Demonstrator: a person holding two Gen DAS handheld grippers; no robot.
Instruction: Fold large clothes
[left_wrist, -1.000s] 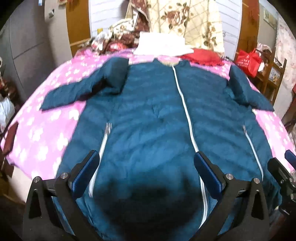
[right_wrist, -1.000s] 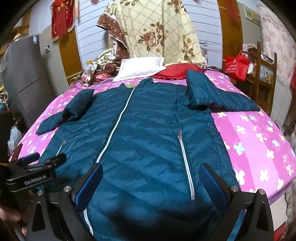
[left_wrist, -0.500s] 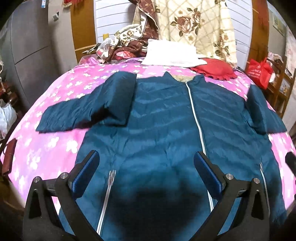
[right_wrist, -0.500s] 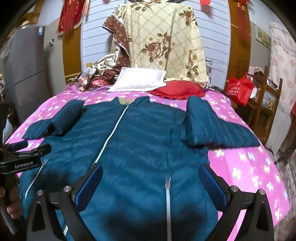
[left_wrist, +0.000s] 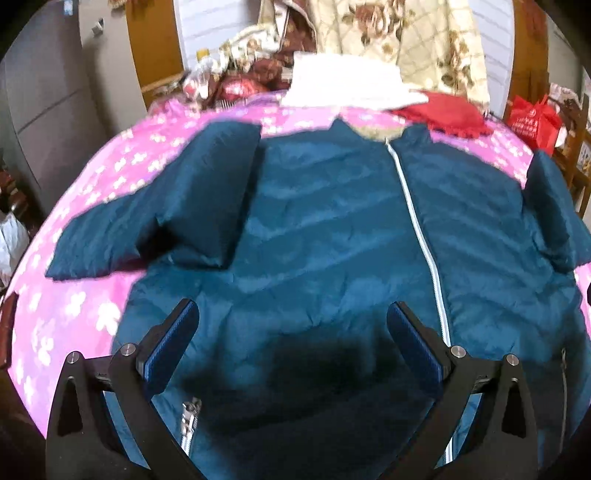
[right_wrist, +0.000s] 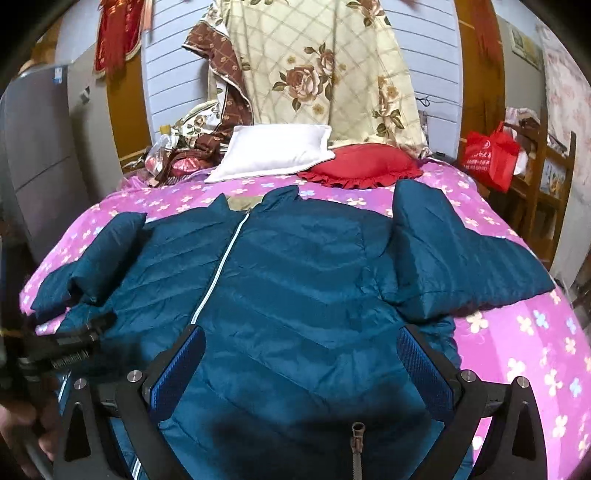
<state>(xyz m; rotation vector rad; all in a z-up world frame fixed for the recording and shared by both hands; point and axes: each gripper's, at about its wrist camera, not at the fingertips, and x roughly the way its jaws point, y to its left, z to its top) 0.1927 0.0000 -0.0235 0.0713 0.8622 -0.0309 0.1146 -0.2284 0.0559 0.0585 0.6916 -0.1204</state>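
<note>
Both grippers gape over the jacket — seemingly not touching.

Bare bedspread flanks the jacket; pillows crowd the head.

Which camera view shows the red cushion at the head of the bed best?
The right wrist view: the red cushion is sharp and whole there, its frilled edge clear, beside the white pillow. The left wrist view shows it blurred and small, near the top.
</note>
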